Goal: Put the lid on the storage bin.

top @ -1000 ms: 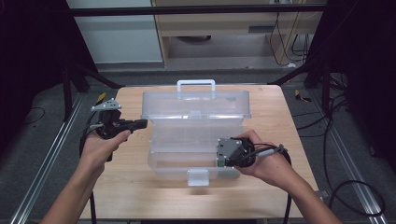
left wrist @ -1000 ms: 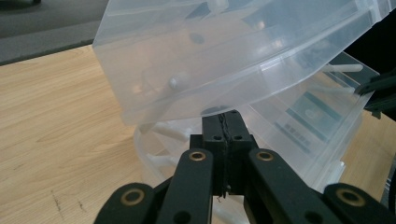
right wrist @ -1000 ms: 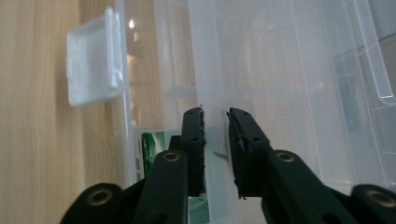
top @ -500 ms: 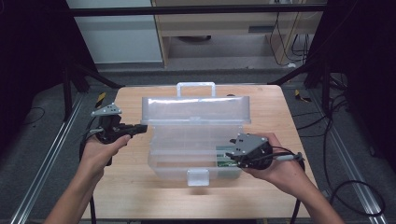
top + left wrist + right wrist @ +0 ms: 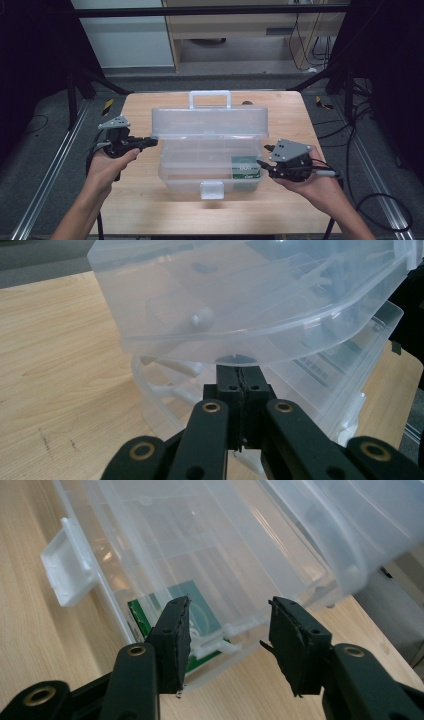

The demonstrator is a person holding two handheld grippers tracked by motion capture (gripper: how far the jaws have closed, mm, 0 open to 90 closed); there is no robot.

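The right gripper (image 5: 264, 165) has its jaws standing apart with nothing between them, and they have just been opening. In the right gripper view they frame the near right corner of the clear plastic storage box (image 5: 210, 570), where a flat green packet (image 5: 197, 612) lies in the bottom behind the wall. A white front latch (image 5: 67, 575) hangs off the rim.

Over on the other side, the left gripper (image 5: 149, 142) is squeezed fully together, its tips tucked right under the edge of the translucent hinged lid (image 5: 240, 295), apparently propping it half open above the box on the light wooden table (image 5: 145, 210).

The risk, as I judge it: that lid rests on a narrow closed tip. A small slip and it drops, possibly onto the right jaws if they go in. The light box could also skid.

Against a second ago: the right hand was over the box interior with jaws nearly together; now it sits outside the right wall. The left hasn't budged.
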